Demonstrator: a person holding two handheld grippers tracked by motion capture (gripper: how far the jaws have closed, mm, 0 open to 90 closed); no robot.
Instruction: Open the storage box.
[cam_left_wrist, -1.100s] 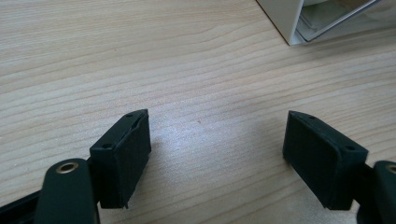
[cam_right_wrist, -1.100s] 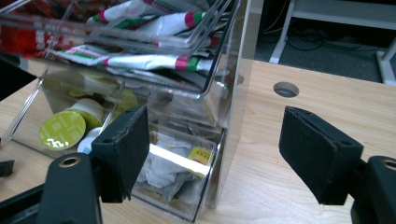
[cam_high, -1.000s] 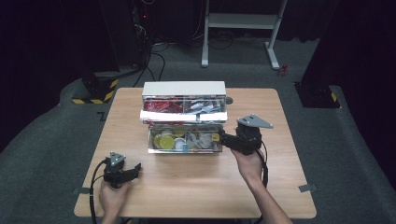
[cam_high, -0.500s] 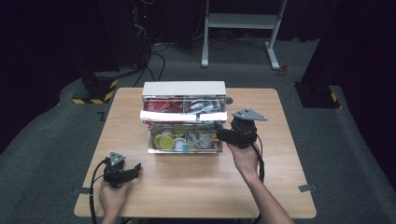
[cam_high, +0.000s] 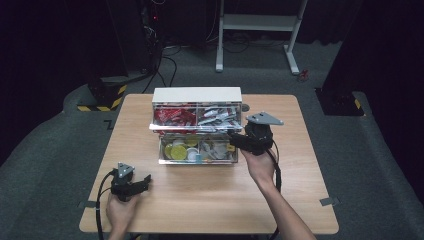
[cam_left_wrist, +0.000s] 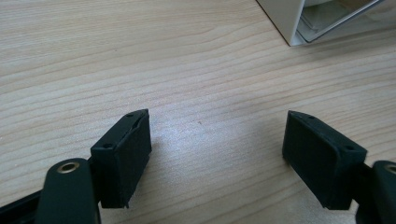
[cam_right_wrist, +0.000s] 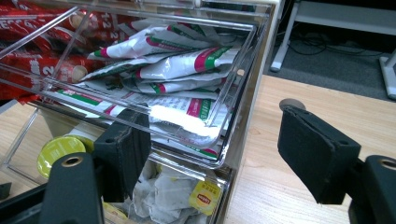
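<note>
Work in hand: I read it as handling the clear drawer organiser (cam_high: 197, 126) that stands mid-bench, with my right gripper (cam_high: 235, 141) at its right front corner.
Done so far: both clear drawers are pulled out; the upper drawer (cam_right_wrist: 212, 137) shows red packets and white-green sachets (cam_right_wrist: 173, 60), the lower drawer (cam_high: 198, 162) shows yellow-lidded capsules (cam_right_wrist: 58, 150) and tea bags (cam_right_wrist: 204, 196).
Left to do: nothing is gripped yet, so I judge the pick or the drawer push is not yet made.
Right jaws: wide apart and empty; in the right gripper view the upper drawer's corner sits between them, with one jaw just beside the drawer front; contact I cannot tell.
Left gripper (cam_high: 141, 183): I have it low over the bare bench (cam_left_wrist: 196, 70) near the front left, well apart from the organiser.
Left jaws: spread wide, holding nothing, with wood grain between them.
</note>
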